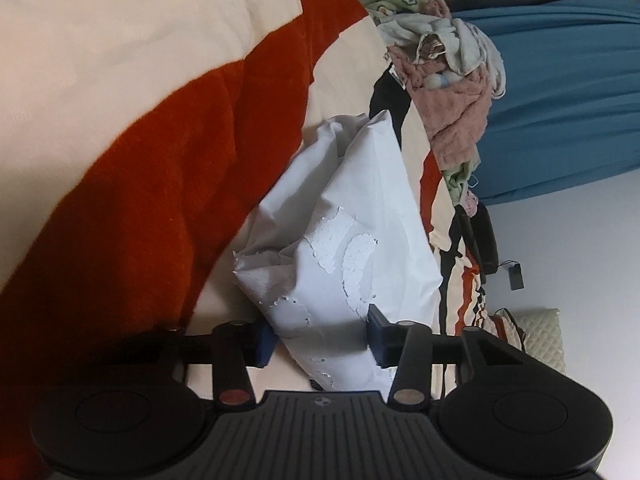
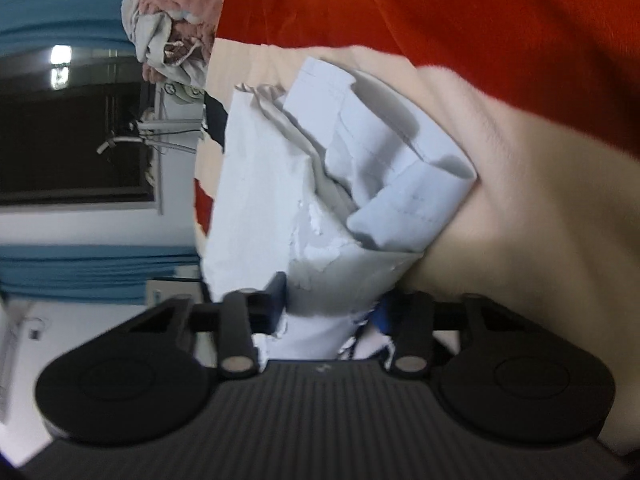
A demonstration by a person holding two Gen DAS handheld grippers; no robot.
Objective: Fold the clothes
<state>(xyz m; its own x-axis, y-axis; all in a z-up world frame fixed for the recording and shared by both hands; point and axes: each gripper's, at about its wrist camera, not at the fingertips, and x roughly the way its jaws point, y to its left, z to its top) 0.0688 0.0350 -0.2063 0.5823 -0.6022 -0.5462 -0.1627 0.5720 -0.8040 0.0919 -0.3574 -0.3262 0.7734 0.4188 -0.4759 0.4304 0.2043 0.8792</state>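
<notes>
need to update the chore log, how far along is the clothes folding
Done: no finished, folded item shows in either view. In hand: the white garment, bunched and creased on the cream and red blanket, sits between the jaws of the left gripper and the right gripper, which both press on it. Left: its folding, plus the heap of clothes at the blanket's far end.

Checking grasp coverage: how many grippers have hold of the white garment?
2. The left gripper pinches one bunched end of the white garment; the right gripper pinches another part of it. The garment lies on the cream and red blanket.
</notes>
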